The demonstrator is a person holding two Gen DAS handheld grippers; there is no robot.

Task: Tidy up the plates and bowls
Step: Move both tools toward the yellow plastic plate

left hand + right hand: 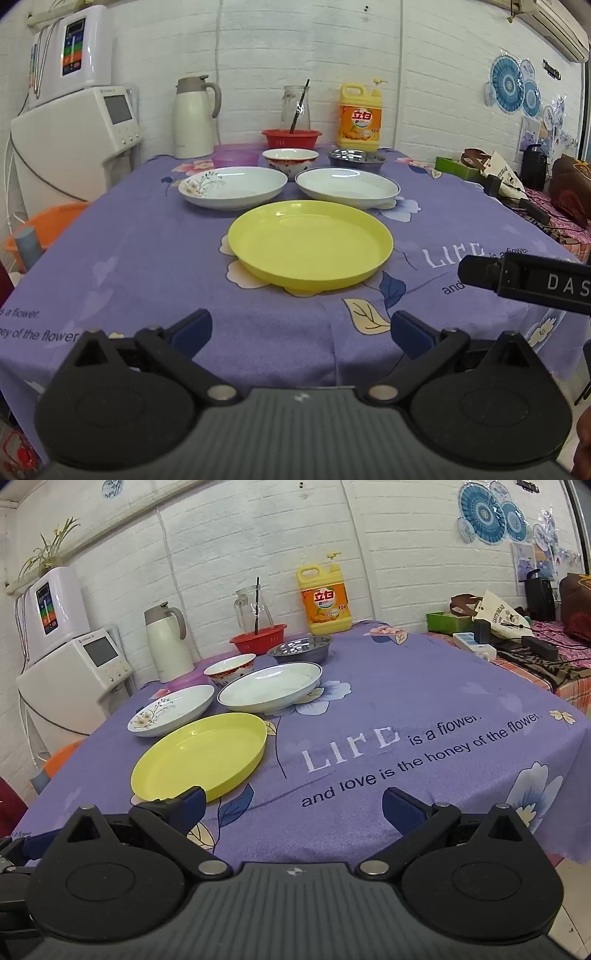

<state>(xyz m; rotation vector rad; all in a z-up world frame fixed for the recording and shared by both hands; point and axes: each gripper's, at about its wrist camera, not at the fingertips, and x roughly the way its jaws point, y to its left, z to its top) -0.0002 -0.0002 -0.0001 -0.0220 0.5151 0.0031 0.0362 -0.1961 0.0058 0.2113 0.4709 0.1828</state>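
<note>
A yellow plate [310, 243] [201, 755] lies nearest on the purple tablecloth. Behind it sit a white flowered plate [232, 186] [171, 709] on the left and a blue-rimmed white plate [347, 186] [271, 688] on the right. Further back are a red-patterned bowl [290, 159] [229, 670], a steel bowl [356, 158] [300, 649] and a pink bowl [234, 157]. My left gripper [301, 332] is open and empty, short of the yellow plate. My right gripper [293, 808] is open and empty, to the right of that plate.
Along the back wall stand a thermos jug [194, 116], a red basket [290, 137] with a glass pitcher [295, 107], and a yellow detergent bottle [360, 118]. A water dispenser [74, 147] stands left of the table. A cluttered side surface [517, 646] lies to the right.
</note>
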